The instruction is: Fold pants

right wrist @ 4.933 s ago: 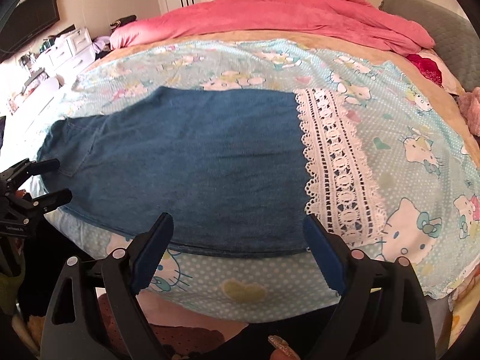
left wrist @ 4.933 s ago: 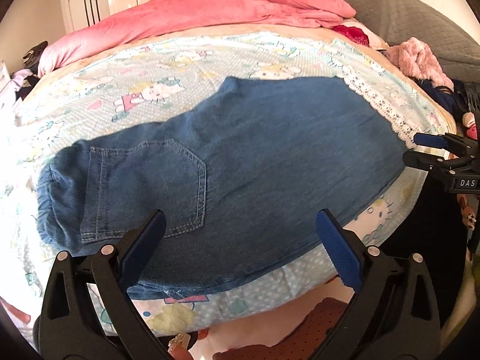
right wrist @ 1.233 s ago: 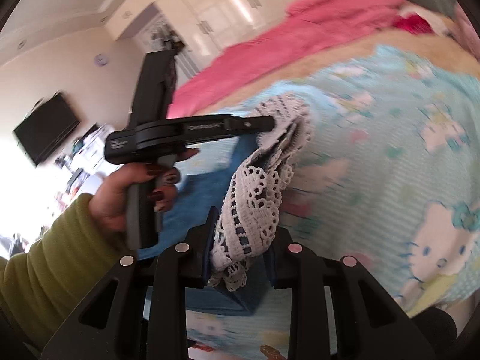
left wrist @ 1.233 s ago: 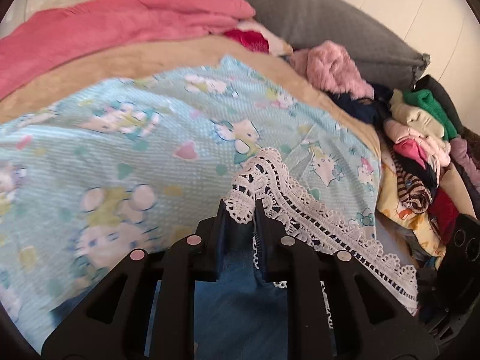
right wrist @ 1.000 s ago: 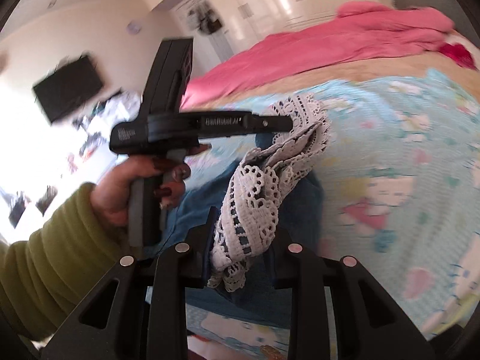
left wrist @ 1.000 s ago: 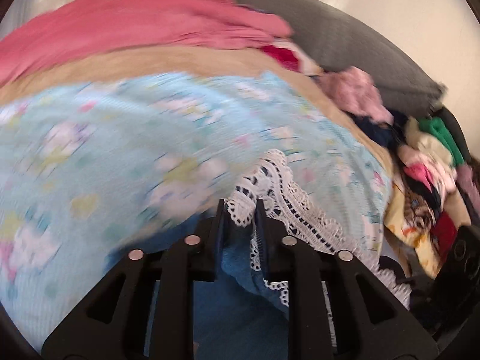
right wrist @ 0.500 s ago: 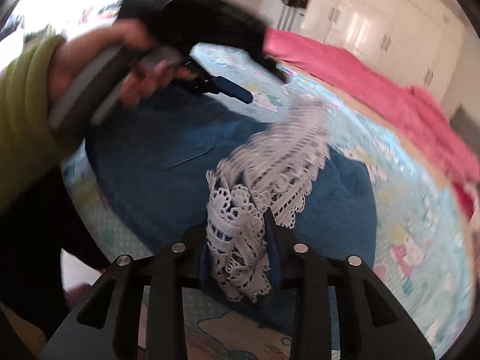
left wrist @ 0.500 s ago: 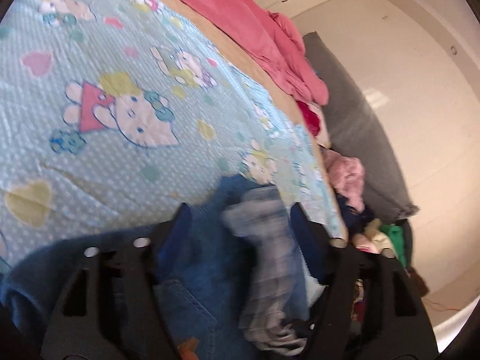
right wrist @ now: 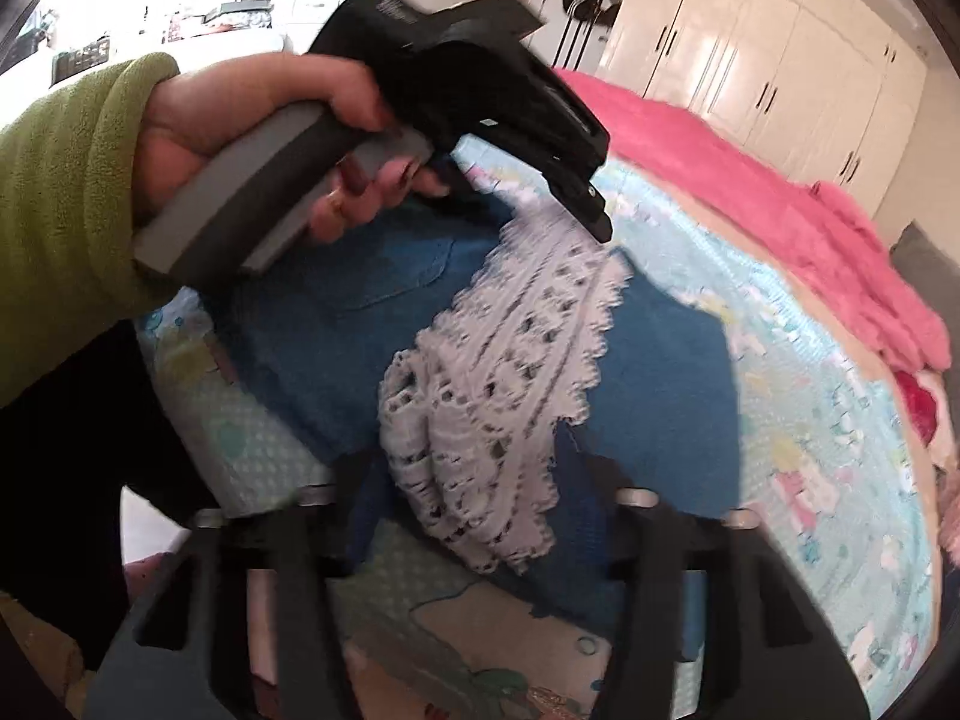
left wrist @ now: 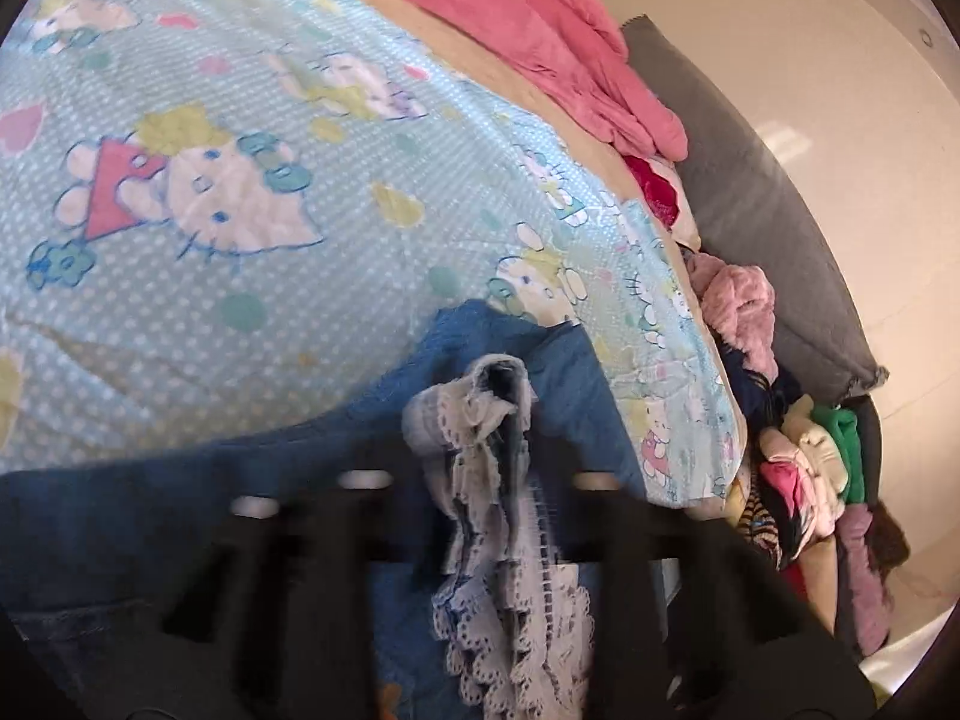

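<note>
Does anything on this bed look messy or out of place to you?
The lace hem of the denim pants is bunched and crumpled instead of lying flat across the fold. A jumbled pile of clothes also spills along the bed's far edge beside the grey headboard.

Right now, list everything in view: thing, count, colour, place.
denim pants: one, blue, folded over on the bed
lace hem: one, white, lying on the denim
bedsheet: one, light blue cartoon-cat print, under the pants
blanket: one, pink, far side of bed
clothes pile: one, mixed colours, beside the bed
wardrobe: one, white, back wall
left gripper: black, open over the lace
right gripper: black, open
</note>
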The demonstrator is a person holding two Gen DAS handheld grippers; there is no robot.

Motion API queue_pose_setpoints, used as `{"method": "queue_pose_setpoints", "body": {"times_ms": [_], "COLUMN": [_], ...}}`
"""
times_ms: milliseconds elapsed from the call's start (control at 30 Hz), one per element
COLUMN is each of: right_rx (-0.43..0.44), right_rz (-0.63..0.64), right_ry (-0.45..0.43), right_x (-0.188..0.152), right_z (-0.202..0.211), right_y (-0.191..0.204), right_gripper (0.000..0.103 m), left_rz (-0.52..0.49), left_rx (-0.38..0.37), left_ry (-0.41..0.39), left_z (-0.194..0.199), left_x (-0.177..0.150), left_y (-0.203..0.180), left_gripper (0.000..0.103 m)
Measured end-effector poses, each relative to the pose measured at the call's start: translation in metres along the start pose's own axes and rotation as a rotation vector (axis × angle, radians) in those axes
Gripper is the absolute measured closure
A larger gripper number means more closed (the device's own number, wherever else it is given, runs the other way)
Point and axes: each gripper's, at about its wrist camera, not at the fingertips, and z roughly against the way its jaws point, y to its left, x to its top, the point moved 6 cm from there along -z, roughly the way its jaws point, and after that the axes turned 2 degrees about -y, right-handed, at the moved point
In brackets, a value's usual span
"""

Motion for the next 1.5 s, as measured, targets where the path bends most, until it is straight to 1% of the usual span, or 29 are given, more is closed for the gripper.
{"method": "queue_pose_setpoints", "body": {"times_ms": [100,167,233,300,333,367,400,433,467,500,533,600,633,667,700,767,833,1000,1033,1067,1133,1167,1200,1233,1333,1367,1433,1467,1500], "right_rx": [-0.008,0.010,0.039,0.070,0.067,0.076,0.078,0.083,0.093,0.122,0.153,0.221,0.252,0.267,0.289,0.319,0.291,0.192,0.183,0.185,0.182,0.178,0.181,0.194,0.200,0.200,0.184,0.180,0.189], "right_rz": [0.024,0.027,0.023,0.030,0.033,0.043,0.050,0.052,0.048,0.026,-0.001,-0.063,-0.085,-0.099,-0.128,-0.174,-0.220,-0.360,-0.386,-0.402,-0.432,-0.442,-0.454,-0.458,-0.427,-0.415,-0.401,-0.405,-0.428], "right_ry": [-0.022,-0.039,-0.033,-0.004,0.001,0.004,0.001,-0.005,-0.008,-0.009,-0.006,-0.011,-0.012,-0.012,-0.013,-0.009,-0.016,-0.034,-0.030,-0.027,-0.008,-0.001,0.008,0.015,0.035,0.053,0.119,0.141,0.151], "right_x": [0.009,0.016,0.020,0.020,0.019,0.017,0.017,0.016,0.017,0.018,0.019,0.017,0.015,0.013,0.010,0.006,0.000,-0.016,-0.020,-0.023,-0.031,-0.034,-0.036,-0.040,-0.038,-0.040,-0.050,-0.053,-0.057], "right_z": [0.004,0.005,0.000,-0.007,-0.011,-0.015,-0.016,-0.015,-0.014,-0.010,-0.007,0.005,0.012,0.016,0.024,0.033,0.042,0.053,0.053,0.054,0.050,0.050,0.047,0.042,0.036,0.033,0.022,0.018,0.016], "right_y": [0.003,0.006,0.010,0.019,0.021,0.024,0.026,0.026,0.025,0.023,0.019,0.011,0.008,0.006,-0.001,-0.013,-0.034,-0.090,-0.099,-0.103,-0.112,-0.115,-0.118,-0.114,-0.100,-0.098,-0.093,-0.092,-0.094], "right_gripper": [0.087,0.087,0.087,0.087,0.086,0.082,0.081,0.078,0.075,0.073,0.066,0.063,0.058,0.050,0.048,0.041,0.041,0.041,0.045,0.055,0.062,0.063,0.064,0.065,0.065,0.065,0.066,0.067,0.067], "left_rz": [-0.042,-0.074,-0.050,-0.033,-0.014,-0.002,0.016,0.023,0.025,0.021,0.013,-0.008,-0.014,-0.023,-0.035,-0.074,-0.113,-0.181,-0.187,-0.200,-0.241,-0.253,-0.267,-0.289,-0.350,-0.362,-0.373,-0.375,-0.372], "left_rx": [0.004,0.036,0.043,0.078,0.098,0.106,0.117,0.117,0.112,0.113,0.116,0.132,0.137,0.148,0.159,0.180,0.217,0.268,0.274,0.277,0.288,0.292,0.292,0.291,0.334,0.348,0.383,0.399,0.398], "left_ry": [-0.044,-0.078,-0.079,-0.063,-0.054,-0.047,-0.043,-0.042,-0.041,-0.044,-0.049,-0.069,-0.078,-0.092,-0.109,-0.152,-0.186,-0.236,-0.242,-0.239,-0.220,-0.211,-0.195,-0.169,-0.113,-0.091,-0.051,-0.033,-0.024], "left_z": [0.010,0.020,0.019,0.015,0.012,0.010,0.009,0.009,0.009,0.011,0.013,0.024,0.029,0.037,0.043,0.058,0.070,0.093,0.096,0.095,0.094,0.092,0.089,0.083,0.068,0.063,0.055,0.053,0.051], "left_x": [0.003,0.009,0.011,0.009,0.006,0.005,0.004,0.004,0.003,0.003,0.003,0.002,0.001,0.001,0.002,-0.001,-0.009,-0.042,-0.051,-0.058,-0.074,-0.079,-0.085,-0.093,-0.114,-0.120,-0.130,-0.135,-0.140], "left_y": [-0.009,-0.008,-0.001,0.013,0.021,0.027,0.033,0.036,0.038,0.037,0.036,0.033,0.032,0.030,0.027,0.018,0.009,-0.013,-0.018,-0.023,-0.032,-0.034,-0.038,-0.042,-0.046,-0.045,-0.038,-0.033,-0.029], "left_gripper": [0.092,0.092,0.092,0.092,0.089,0.088,0.083,0.080,0.080,0.077,0.073,0.069,0.064,0.063,0.063,0.062,0.062,0.063,0.063,0.063,0.064,0.065,0.071,0.072,0.072,0.072,0.072,0.072,0.071]}}
